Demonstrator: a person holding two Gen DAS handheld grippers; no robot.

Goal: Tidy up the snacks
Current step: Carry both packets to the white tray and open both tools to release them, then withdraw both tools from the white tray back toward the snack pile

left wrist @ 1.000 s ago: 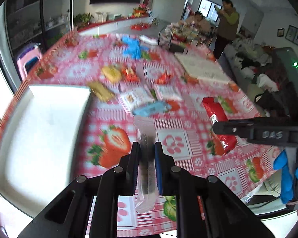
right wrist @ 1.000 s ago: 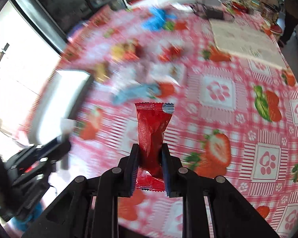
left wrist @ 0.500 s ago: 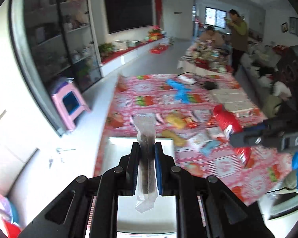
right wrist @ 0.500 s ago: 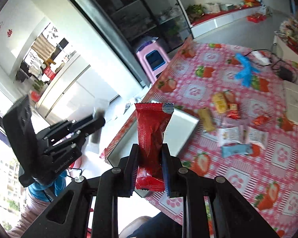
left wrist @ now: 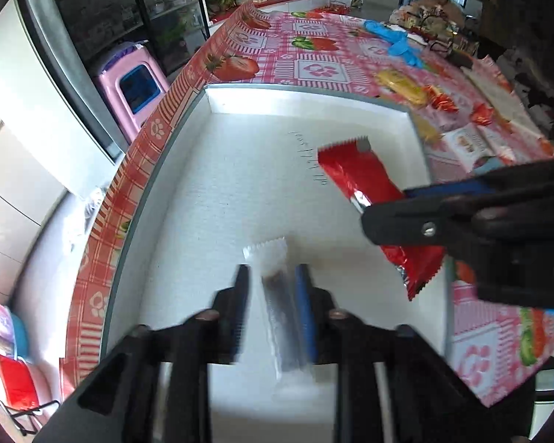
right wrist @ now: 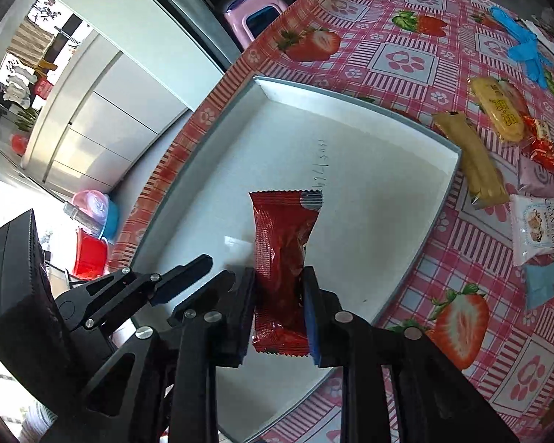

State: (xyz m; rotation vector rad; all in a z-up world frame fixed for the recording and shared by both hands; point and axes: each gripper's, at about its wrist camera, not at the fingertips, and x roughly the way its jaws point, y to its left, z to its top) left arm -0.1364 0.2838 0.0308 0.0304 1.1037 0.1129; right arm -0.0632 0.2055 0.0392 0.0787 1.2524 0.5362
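Observation:
A white tray (left wrist: 218,155) lies at the table's near left corner; it also shows in the right wrist view (right wrist: 369,155). My left gripper (left wrist: 273,277) hangs over the tray with its jaws apart around a clear-wrapped dark snack bar (left wrist: 277,295). My right gripper (right wrist: 279,280) is shut on a red snack packet (right wrist: 282,243) held over the tray. The red packet (left wrist: 362,181) and the right gripper also show at the right of the left wrist view. The left gripper (right wrist: 188,273) shows low and left in the right wrist view.
Several loose snacks lie right of the tray: a tan bar (right wrist: 472,158), a yellow packet (right wrist: 498,110), a white cookie packet (right wrist: 539,225), a light blue packet (right wrist: 546,284). Blue gloves (right wrist: 524,48) lie farther back. A pink stool (left wrist: 133,81) stands beside the table.
Both grippers have come down from high above the table to just over the tray. The left jaws have spread apart around the clear bar. The right gripper still holds the red packet.

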